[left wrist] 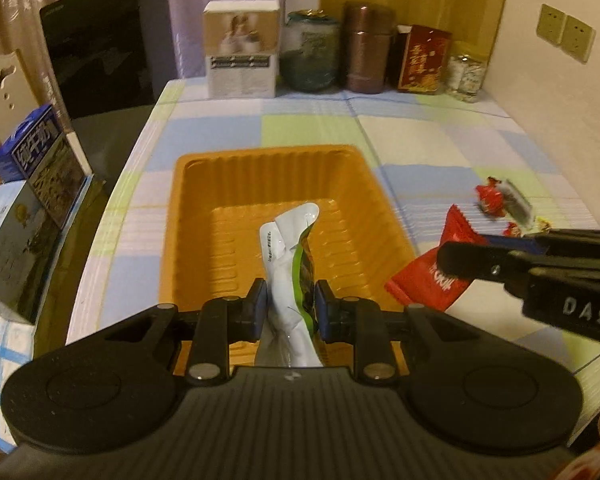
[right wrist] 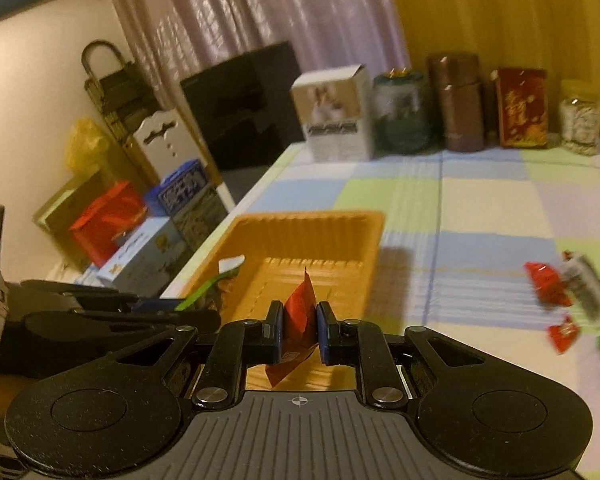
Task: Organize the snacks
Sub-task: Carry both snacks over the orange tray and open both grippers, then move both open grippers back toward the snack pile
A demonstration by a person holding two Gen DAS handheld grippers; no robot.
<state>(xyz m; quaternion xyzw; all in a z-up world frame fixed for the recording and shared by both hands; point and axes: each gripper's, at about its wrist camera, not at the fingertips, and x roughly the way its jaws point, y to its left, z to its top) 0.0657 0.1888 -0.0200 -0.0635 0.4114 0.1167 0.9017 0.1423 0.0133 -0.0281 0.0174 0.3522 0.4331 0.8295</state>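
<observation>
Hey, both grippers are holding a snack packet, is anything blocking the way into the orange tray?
Nothing visible blocks it. The orange tray looks bare inside, and its top is open. The left gripper holds the white and green packet over it; the right gripper holds the red packet by its near edge.

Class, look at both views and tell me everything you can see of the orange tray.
The orange tray is a shallow rectangular tub, seemingly thin moulded plastic, with ribbed walls and floor and a rolled rim. It lies flat, open side up, on the checked tablecloth by its left edge. Nothing is seen lying inside; both held packets are in front of it.
</observation>
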